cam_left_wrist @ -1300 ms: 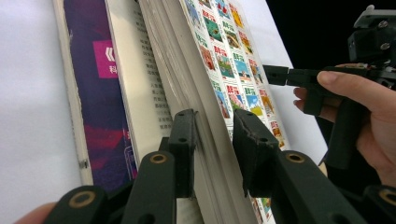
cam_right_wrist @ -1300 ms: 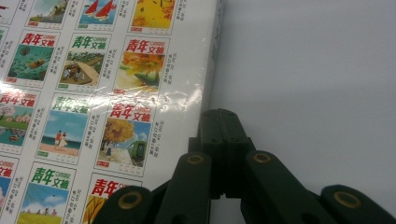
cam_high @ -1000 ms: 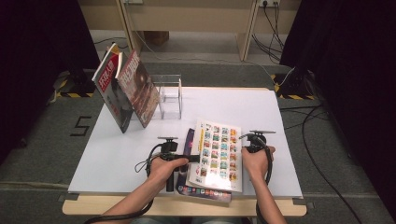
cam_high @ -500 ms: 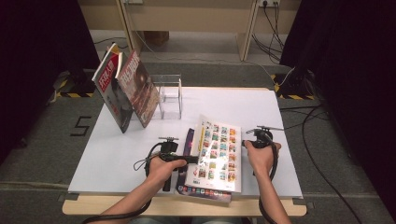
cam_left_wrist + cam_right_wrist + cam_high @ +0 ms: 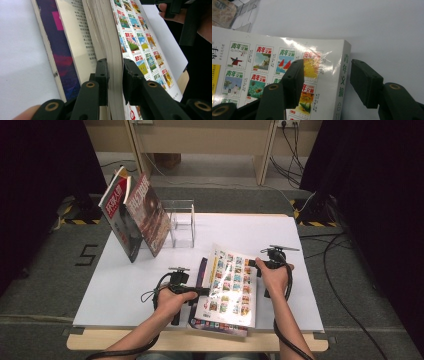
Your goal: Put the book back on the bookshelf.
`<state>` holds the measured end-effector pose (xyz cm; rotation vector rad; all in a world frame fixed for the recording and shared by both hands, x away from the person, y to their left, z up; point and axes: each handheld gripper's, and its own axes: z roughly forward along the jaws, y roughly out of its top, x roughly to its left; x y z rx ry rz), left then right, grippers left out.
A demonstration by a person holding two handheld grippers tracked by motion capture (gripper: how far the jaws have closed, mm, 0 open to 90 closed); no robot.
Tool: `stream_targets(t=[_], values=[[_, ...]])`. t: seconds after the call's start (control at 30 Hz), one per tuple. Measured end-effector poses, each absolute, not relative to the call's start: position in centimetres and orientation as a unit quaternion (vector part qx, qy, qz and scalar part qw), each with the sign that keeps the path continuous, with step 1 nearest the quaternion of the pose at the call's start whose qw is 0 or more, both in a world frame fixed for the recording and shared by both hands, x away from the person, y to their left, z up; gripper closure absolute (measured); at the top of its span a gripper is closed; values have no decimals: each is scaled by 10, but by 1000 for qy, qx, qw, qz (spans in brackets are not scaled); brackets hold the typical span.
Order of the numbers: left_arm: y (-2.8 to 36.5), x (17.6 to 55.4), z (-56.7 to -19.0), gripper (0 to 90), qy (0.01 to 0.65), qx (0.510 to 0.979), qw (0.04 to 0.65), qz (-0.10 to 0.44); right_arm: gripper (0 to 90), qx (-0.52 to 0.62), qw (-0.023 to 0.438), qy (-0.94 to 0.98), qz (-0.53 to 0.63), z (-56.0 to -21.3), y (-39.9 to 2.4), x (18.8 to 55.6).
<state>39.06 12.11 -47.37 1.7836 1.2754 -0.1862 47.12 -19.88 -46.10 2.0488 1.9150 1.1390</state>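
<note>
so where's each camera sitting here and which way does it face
High view: fixed above the person's side, looking forward and down on the white table; both forearms, left gripper, right gripper.
Left gripper view: rides the left gripper, looking along its jaws clamped on the open book's page block; a fingertip at bottom left.
Right gripper view: rides the right gripper, jaws open astride the spine.
Shared: the tiled cover of the book.

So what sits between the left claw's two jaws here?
A thick block of the book's pages, pinched by the left claw, with the cover of small pictures facing right; the left gripper view shows it.
</note>
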Motion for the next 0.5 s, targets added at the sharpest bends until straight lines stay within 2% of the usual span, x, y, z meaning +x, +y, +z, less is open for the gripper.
stream_targets(t=[0.5], values=[[121, 390, -474, 746, 515, 725, 452, -71, 439, 687, 17, 619, 380, -472, -200, 480]])
